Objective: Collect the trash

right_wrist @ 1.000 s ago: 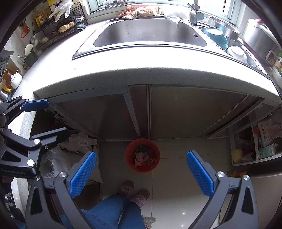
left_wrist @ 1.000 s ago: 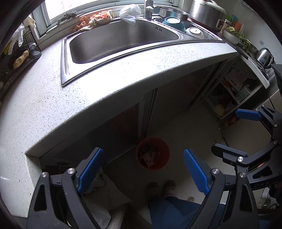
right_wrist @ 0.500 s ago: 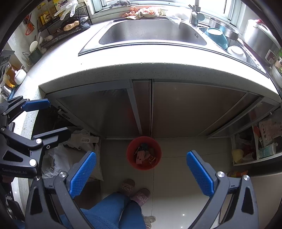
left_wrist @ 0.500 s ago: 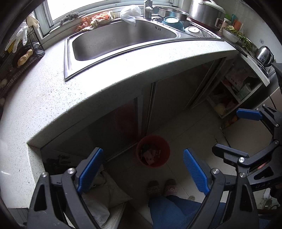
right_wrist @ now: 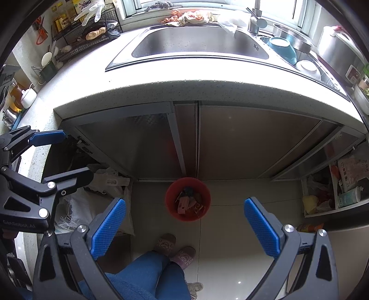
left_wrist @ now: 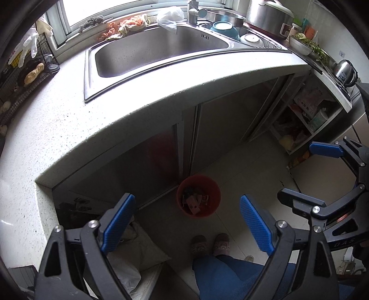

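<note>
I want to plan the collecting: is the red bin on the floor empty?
Not empty: the red bin stands upright with wrappers inside.

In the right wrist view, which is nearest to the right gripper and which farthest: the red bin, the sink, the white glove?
From the right gripper:
1. Red bin, on the floor between its fingers.
2. Sink, in the counter above.
3. White glove, far upper left on the rack.
</note>
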### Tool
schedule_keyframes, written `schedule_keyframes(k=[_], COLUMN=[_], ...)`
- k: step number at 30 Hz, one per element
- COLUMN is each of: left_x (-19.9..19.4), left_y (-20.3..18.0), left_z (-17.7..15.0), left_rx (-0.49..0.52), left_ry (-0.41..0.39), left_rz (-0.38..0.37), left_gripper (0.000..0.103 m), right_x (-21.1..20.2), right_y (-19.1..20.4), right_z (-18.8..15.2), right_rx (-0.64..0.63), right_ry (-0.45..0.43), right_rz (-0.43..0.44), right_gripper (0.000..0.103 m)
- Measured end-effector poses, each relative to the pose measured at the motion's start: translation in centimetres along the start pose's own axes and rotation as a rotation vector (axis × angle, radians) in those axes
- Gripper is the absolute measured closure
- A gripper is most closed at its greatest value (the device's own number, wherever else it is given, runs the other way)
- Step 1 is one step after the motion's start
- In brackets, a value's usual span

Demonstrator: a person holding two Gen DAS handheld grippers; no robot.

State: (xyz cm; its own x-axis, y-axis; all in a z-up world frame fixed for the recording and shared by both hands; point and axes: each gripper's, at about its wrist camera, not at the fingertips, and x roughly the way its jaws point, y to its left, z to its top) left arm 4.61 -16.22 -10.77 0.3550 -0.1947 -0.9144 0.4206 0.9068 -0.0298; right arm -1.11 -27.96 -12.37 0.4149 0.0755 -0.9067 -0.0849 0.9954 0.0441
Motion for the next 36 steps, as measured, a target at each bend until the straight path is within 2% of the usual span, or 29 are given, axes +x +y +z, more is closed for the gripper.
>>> schedule_keyframes(k=[7, 17, 36], left_x=[-0.2, -0.6, -0.8], left_y=[0.0, -0.3, 0.3], left_z=[-0.2, -0.6, -0.7], left_rx=[-0.005, 0.032, 0.019], left_ry=[-0.006, -0.009, -0.007], left_rz=[0.000, 0.043, 0.031], left_gripper=[0.012, 0.012, 0.012], right_x=[-0.3, -0.9, -1.4], right_y=[0.0, 0.6, 0.5], right_z=[-0.3, -0.5, -0.5], right_rx=[0.003, -0.008, -0.013], right_ry=[-0.007, -0.011, -0.019], right_rz=[-0.001, -0.007, -0.011], right_gripper=[0.001, 0.001, 0.001])
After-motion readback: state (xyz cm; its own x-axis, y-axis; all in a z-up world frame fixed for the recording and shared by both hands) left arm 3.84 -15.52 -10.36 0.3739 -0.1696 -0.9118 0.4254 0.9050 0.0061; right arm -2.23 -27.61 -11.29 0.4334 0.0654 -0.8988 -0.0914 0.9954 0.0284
